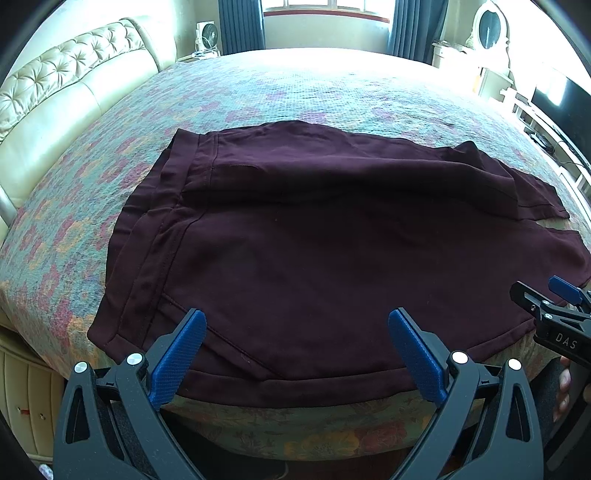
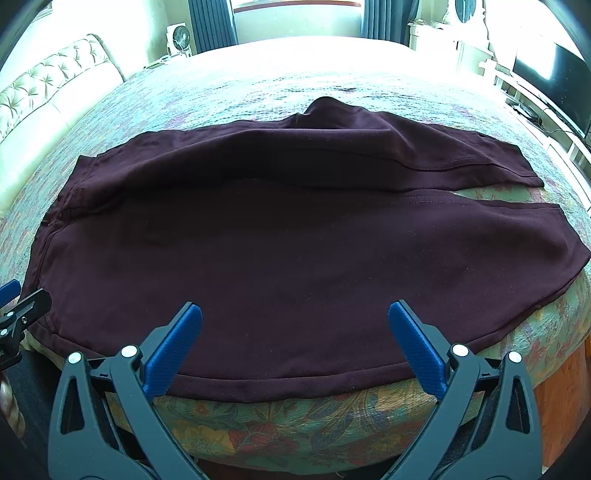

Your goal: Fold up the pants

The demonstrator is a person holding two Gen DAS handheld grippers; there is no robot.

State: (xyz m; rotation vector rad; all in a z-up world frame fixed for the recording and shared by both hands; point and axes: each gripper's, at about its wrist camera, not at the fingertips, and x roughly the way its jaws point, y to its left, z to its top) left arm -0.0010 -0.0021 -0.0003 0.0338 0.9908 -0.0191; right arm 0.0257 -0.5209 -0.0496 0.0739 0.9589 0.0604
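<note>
Dark maroon pants (image 1: 314,236) lie spread flat on the bed, waistband to the left, the two legs running right with a small gap between their ends. They also fill the right wrist view (image 2: 295,240). My left gripper (image 1: 297,328) is open and empty over the pants' near edge by the waistband side. My right gripper (image 2: 295,321) is open and empty over the near leg's edge. The right gripper's tip shows at the right of the left wrist view (image 1: 546,306), and the left gripper's tip shows at the left of the right wrist view (image 2: 18,306).
The bed has a floral quilt (image 1: 258,88) and a cream tufted headboard (image 1: 66,85) on the left. A fan (image 1: 207,35), curtains and a window stand behind. A dresser with mirror (image 1: 487,33) and a dark TV (image 1: 565,107) are on the right.
</note>
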